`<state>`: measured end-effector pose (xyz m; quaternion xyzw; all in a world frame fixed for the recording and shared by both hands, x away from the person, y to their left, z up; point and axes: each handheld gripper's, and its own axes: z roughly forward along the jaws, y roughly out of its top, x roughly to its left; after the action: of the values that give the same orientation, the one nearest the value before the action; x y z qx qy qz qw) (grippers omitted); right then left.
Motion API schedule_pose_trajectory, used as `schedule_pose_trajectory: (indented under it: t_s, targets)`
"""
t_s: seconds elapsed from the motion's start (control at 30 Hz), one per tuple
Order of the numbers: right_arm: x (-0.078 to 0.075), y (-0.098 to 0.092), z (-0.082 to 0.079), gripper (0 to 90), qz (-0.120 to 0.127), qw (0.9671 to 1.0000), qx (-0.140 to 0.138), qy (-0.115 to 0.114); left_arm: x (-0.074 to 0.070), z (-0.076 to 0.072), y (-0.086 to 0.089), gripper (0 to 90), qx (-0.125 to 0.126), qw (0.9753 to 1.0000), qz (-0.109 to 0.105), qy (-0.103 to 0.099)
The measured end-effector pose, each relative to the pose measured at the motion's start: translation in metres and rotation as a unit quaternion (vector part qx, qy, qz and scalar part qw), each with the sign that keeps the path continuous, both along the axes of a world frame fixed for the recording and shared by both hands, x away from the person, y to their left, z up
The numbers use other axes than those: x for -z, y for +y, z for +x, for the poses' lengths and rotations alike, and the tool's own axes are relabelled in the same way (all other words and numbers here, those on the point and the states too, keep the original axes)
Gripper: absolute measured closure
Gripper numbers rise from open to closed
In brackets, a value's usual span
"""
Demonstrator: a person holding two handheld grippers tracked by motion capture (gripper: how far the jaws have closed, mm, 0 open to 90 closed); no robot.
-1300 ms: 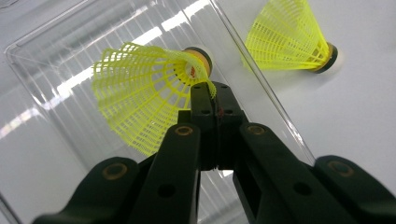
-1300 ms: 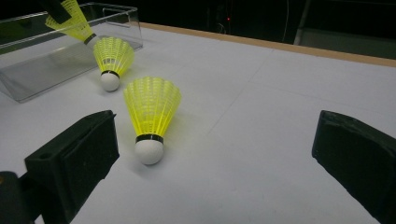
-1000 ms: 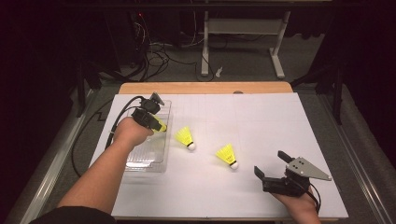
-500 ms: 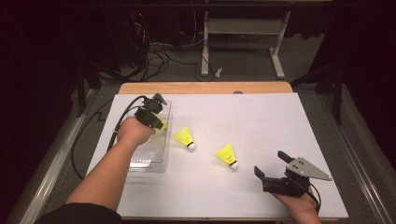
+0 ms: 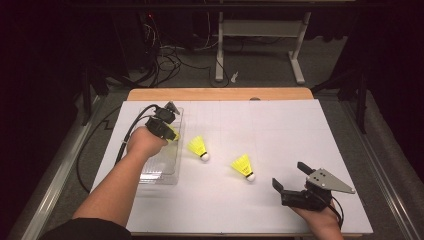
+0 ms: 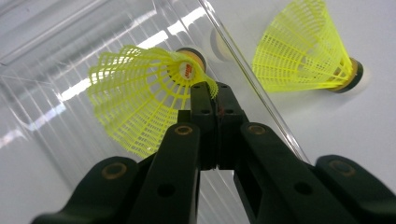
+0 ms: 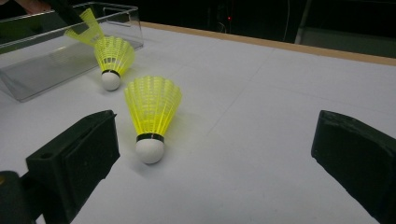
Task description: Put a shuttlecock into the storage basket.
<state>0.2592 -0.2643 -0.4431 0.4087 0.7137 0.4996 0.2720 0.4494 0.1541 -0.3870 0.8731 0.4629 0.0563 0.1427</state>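
Observation:
My left gripper [image 5: 167, 122] is shut on the skirt edge of a yellow shuttlecock [image 6: 140, 93], held over the clear plastic box [image 5: 161, 170] at the table's left. In the left gripper view the jaws pinch the mesh rim. Two more yellow shuttlecocks lie on the white table: one [image 5: 199, 147] just right of the box, another [image 5: 243, 166] nearer the middle. My right gripper [image 5: 290, 179] rests open near the front right edge, with the nearer shuttlecock [image 7: 152, 112] ahead of its left jaw and nothing between the fingers.
The white table top [image 5: 280, 130] has a wooden strip along its far edge. Beyond it are desk legs [image 5: 218, 50] and cables on the floor. A black cable [image 5: 95, 150] trails off the table's left side from my left gripper.
My left hand has shifted slightly over the box with the shuttlecock still held. The right gripper and the two loose shuttlecocks have not moved.

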Motion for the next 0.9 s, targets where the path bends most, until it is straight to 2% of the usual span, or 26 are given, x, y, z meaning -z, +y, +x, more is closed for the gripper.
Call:
schedule_pose_trajectory:
  t_s: [0.17, 0.3, 0.6, 0.9]
  targets:
    - [0.000, 0.000, 0.000, 1.5, 0.000, 1.0000, 0.000, 0.000, 0.002, -0.003, 0.000, 88.5, 0.000, 0.9999, 0.001, 0.011]
    - [0.000, 0.000, 0.000, 1.6, -0.001, 1.0000, 0.001, -0.001, 0.005, -0.007, -0.001, 87.5, 0.009, 0.9998, 0.007, 0.015]
    - [0.000, 0.001, 0.000, 1.7, -0.003, 1.0000, 0.001, 0.000, 0.011, -0.014, 0.003, 86.1, 0.011, 0.9993, -0.001, 0.036]
    - [0.001, 0.002, 0.000, 1.7, -0.005, 1.0000, 0.000, 0.002, 0.017, -0.018, 0.006, 85.7, 0.011, 0.9990, -0.009, 0.042]
